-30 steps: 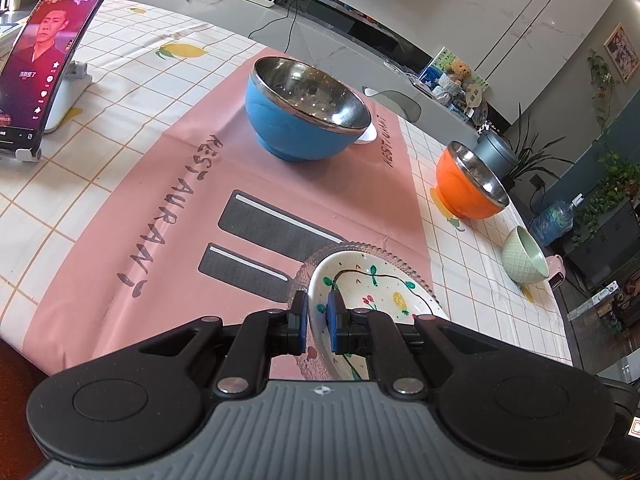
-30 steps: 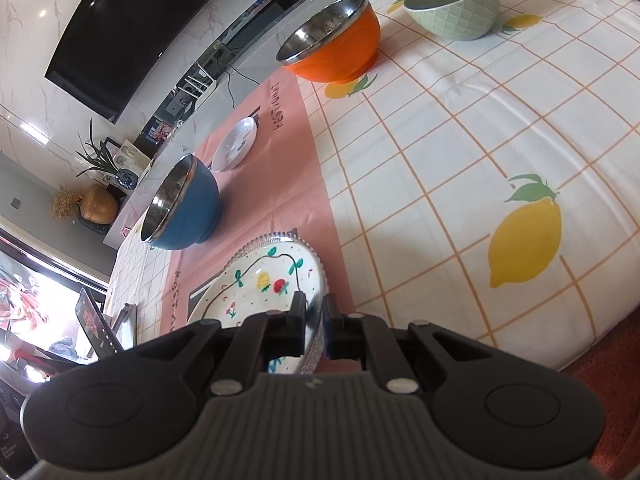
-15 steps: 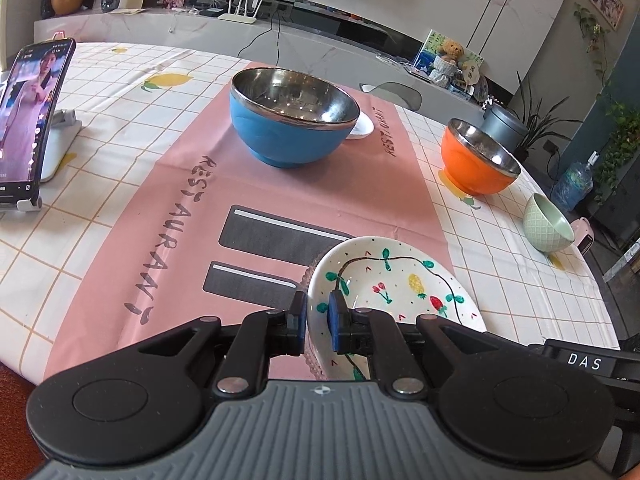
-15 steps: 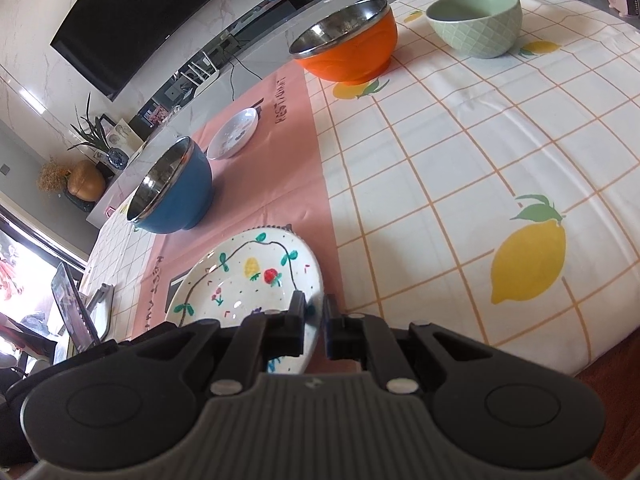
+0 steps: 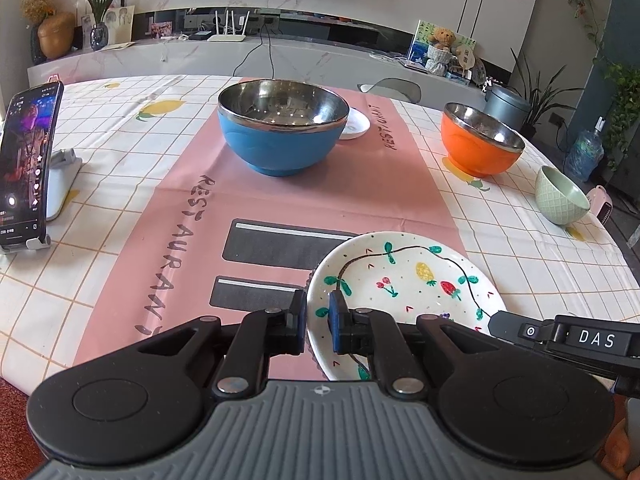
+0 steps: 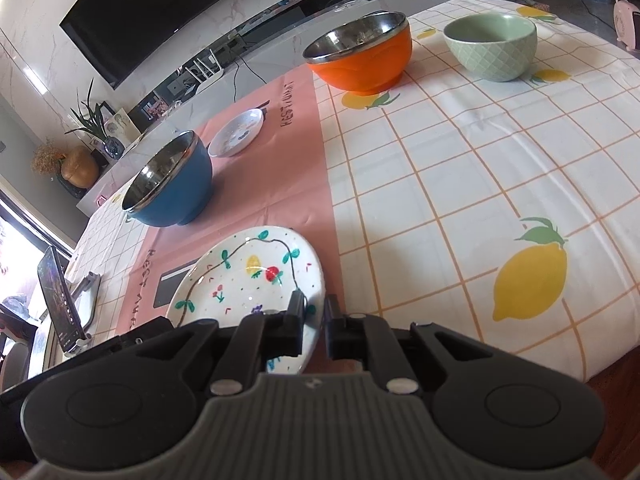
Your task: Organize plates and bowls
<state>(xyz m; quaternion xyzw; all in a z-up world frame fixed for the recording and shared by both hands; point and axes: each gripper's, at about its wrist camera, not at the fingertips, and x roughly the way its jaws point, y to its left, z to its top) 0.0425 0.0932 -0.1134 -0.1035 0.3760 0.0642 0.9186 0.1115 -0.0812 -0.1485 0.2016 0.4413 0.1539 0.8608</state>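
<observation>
- A living-room dining table (image 5: 100, 184) under a lemon-print check cloth carries a pink runner (image 5: 360, 200) down its middle; a TV wall and a long console sit behind.
- In the left wrist view, the painted plate (image 5: 404, 280) lies at 5 o'clock, near the table's front edge. It looks raised off the cloth, though that is a judgement from its tilt.
- The left gripper (image 5: 317, 320) is clamped on the plate's left rim, one finger over, one under.
- The right gripper (image 6: 313, 322) pinches the opposite rim in its own view, fingers closed to the rim's thickness.
- The blue bowl (image 5: 282, 128) stands at 12 o'clock on the runner, with a small white saucer (image 5: 354, 124) just behind it at 1 o'clock.
- The orange bowl (image 5: 480, 144) sits at 2 o'clock on the cloth beside the runner; the green bowl (image 5: 560, 196) sits near it, further toward 3 o'clock.
- A phone on a stand (image 5: 28, 164) is at 9 o'clock, off the runner.
- Progress looks early: nothing is stacked or nested, and all three bowls and the saucer stand apart.
- Still to do, as I judge it: set this plate down, likely with the saucer, and nest the bowls by size.
</observation>
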